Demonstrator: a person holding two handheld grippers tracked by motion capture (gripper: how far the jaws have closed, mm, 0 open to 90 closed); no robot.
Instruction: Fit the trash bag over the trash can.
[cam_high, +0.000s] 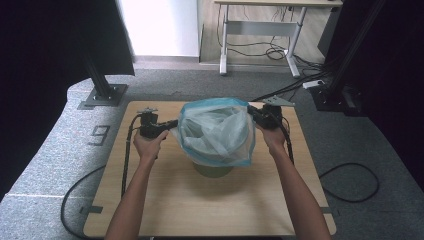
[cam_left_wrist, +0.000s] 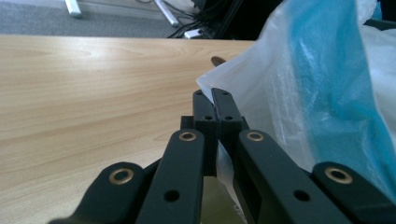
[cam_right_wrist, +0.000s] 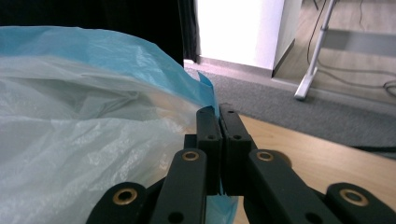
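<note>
- Gripping the plastic bag (cam_high: 216, 131) from opposite sides, both tongs are fully closed on its thin film.
- Left tongs (cam_high: 173, 123): in the left gripper view the two black jaws meet flat, with a fold of white film from the bag's edge (cam_left_wrist: 219, 93) pinched between them.
- Right tongs (cam_high: 251, 112): in the right gripper view the jaws are pressed together on the blue rim of the bag (cam_right_wrist: 205, 93), and blue film also shows below the pinch.
- Each hand sits just behind its tongs; the left hand (cam_high: 148, 142) and the right hand (cam_high: 272, 136) are about equally close to the bag, one per side.
- The bag lies between the two tongs: to the right of the left tongs, to the left of the right tongs. Its mouth is stretched wide along the line joining them, so its long axis runs left to right across the surface (cam_high: 165, 200).
- The bag is translucent white with a blue band at the rim, and hangs open over a round, olive-green container (cam_high: 214, 171) that stands on the surface directly beneath it.
- My reading: the bag is being fitted as a liner, so the coming move turns on the open mouth staying centred above the container while both sides come down evenly around its rim.
- Beyond the wooden surface is grey carpet with trailing cables.
</note>
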